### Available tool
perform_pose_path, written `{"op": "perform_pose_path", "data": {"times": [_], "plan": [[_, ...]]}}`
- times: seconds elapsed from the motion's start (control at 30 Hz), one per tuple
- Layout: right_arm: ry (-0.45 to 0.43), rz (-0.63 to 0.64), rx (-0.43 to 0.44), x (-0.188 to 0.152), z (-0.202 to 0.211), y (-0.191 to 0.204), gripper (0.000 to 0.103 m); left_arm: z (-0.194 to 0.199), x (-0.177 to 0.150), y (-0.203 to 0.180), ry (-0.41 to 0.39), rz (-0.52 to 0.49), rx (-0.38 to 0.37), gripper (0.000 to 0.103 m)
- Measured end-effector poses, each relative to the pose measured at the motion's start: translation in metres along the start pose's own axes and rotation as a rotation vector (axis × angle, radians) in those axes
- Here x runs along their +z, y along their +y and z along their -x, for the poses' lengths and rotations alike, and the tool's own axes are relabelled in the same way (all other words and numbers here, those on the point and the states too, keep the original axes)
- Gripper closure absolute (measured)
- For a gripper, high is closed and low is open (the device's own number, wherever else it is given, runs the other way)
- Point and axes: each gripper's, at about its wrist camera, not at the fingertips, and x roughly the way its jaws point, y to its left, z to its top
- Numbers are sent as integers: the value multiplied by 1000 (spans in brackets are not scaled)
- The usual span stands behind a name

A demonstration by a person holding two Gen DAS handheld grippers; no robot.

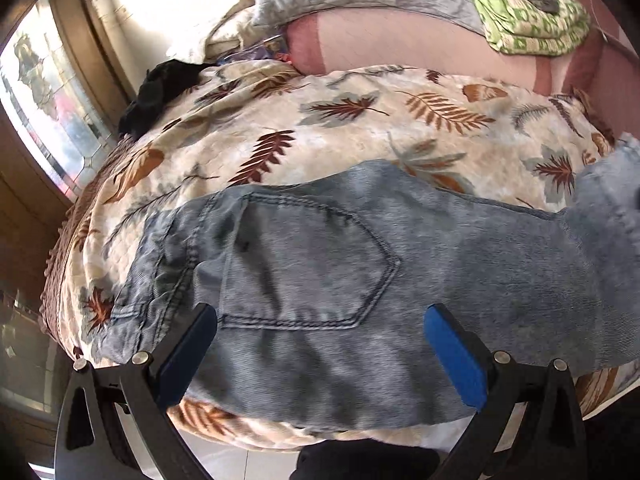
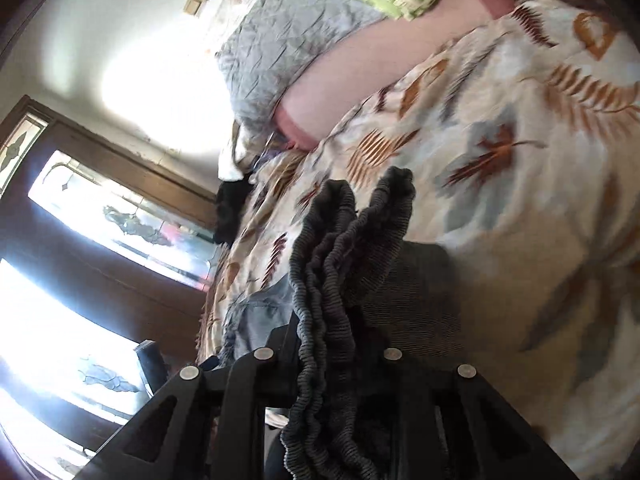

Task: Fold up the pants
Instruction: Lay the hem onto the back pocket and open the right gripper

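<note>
My right tongs (image 2: 340,280) clench the grey ribbed waistband (image 2: 320,280) while my left tongs (image 1: 320,332), released, hover over the jeans (image 1: 360,280) at the bed's near edge (image 1: 248,438); that bunched band could slip.

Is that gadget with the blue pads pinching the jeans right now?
No: the left gripper stands wide open, its blue pads well apart above the jeans, with only flat denim showing between them.

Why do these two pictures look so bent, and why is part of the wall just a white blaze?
Left wrist view: fisheye lens bulges the bed and jeans; window light washes out the wall. Right wrist view: same glare, the leaf-print quilt smeared by motion blur.
</note>
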Motion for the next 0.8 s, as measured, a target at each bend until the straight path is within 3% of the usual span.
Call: {"op": "perform_pose_path", "data": {"times": [0.23,0.33,0.47,0.63,0.73,0.8], "plan": [[134,-51,-6,-18,-115,36,78,-5,-17,31,20,41,12,0],[148,-90,33,-23,-142,37,44,-7,-23,40,27,48,16,0],[114,-71,97,-22,-139,42,44,-6,-26,41,28,55,-1,0],[71,67,-66,-16,-108,37,46,-6,-23,14,13,13,-45,0],[70,92,-147,-18,-97,22,62,-5,-21,-10,-8,-37,-48,0],[74,90,-190,-20,-92,9,64,-7,-19,-26,-14,-71,-51,0]]}}
